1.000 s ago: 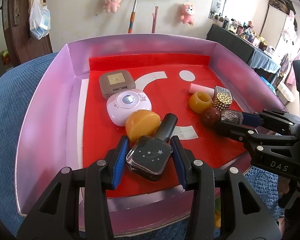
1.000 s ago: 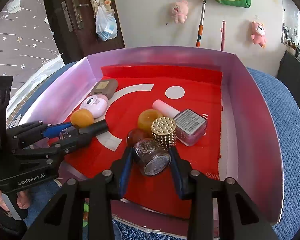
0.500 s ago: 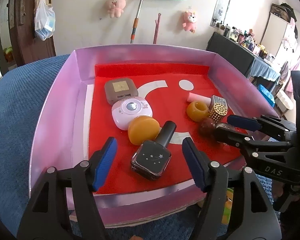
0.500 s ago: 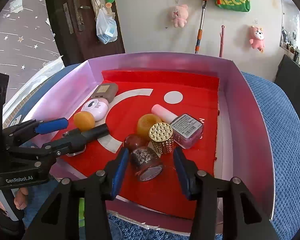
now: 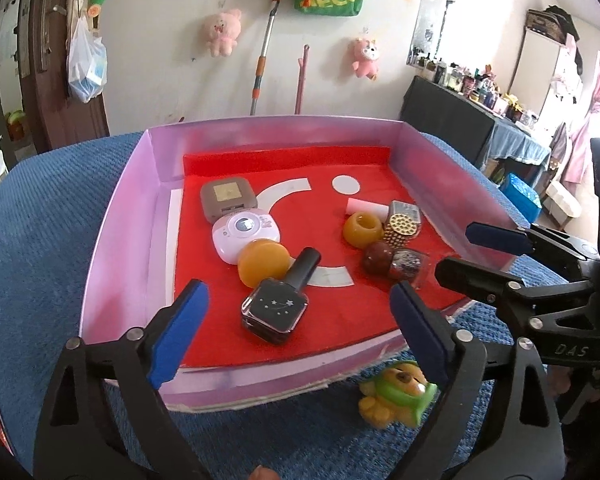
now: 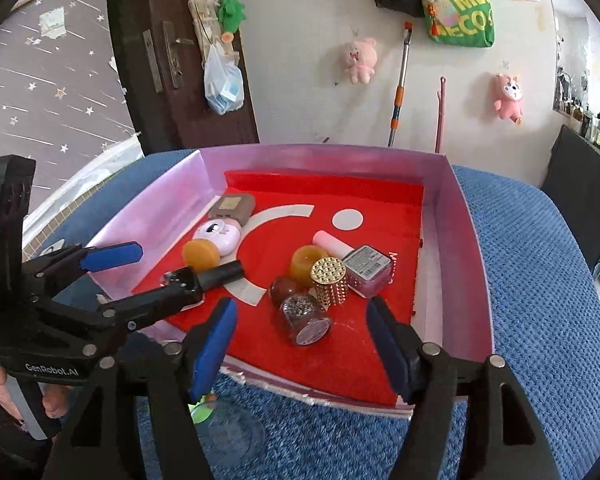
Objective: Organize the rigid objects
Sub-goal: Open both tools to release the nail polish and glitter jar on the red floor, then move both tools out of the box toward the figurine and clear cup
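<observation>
Matte black plastic throughout. Left gripper [image 5: 296, 328]: two angular fingers tipped with bright blue pads [image 5: 178, 334], silver pivot screws along the linkage, white "GenRobot.AI" lettering on the body seen from the right wrist view. Right gripper [image 6: 302, 346]: same black frame, blue pads [image 6: 212, 346] of a darker shade on one side, round silver screws, "DAS" printed in white. Bare skin of the left hand [image 6: 54, 398] under the grey handle.
</observation>
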`<state>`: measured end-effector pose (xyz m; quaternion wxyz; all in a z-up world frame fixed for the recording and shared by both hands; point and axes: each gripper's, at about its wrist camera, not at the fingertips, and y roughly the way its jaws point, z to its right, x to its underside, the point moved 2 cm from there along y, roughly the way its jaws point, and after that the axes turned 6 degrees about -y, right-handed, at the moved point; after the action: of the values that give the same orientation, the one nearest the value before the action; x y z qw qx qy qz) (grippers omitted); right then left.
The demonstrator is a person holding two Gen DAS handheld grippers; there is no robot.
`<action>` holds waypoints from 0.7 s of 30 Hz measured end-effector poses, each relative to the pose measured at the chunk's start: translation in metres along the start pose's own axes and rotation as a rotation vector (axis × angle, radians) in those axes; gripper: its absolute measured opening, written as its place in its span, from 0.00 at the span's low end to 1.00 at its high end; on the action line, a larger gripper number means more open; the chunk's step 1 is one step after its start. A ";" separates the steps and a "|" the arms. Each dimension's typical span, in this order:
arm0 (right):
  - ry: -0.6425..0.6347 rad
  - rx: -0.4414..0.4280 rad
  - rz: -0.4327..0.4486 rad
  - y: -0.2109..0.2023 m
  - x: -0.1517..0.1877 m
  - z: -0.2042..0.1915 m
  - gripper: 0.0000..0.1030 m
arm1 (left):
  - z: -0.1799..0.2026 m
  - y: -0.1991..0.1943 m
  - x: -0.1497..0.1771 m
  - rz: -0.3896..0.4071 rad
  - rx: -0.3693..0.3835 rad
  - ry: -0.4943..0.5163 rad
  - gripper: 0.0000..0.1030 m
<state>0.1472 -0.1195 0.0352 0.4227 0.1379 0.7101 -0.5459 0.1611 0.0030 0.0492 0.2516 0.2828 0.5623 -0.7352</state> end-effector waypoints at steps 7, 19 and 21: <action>-0.001 -0.011 0.036 -0.020 0.002 -0.006 0.76 | 0.004 -0.015 0.003 0.023 0.014 -0.007 0.96; -0.010 -0.033 0.092 -0.047 0.006 -0.016 0.98 | 0.004 -0.035 0.012 0.075 -0.029 -0.001 1.00; -0.014 -0.038 0.102 -0.052 0.007 -0.019 1.00 | 0.004 -0.037 0.014 0.081 -0.034 0.003 1.00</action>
<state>0.1006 -0.1237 0.0649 0.4575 0.1621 0.7093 -0.5111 0.1251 0.0073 0.0659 0.2852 0.3019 0.5632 -0.7144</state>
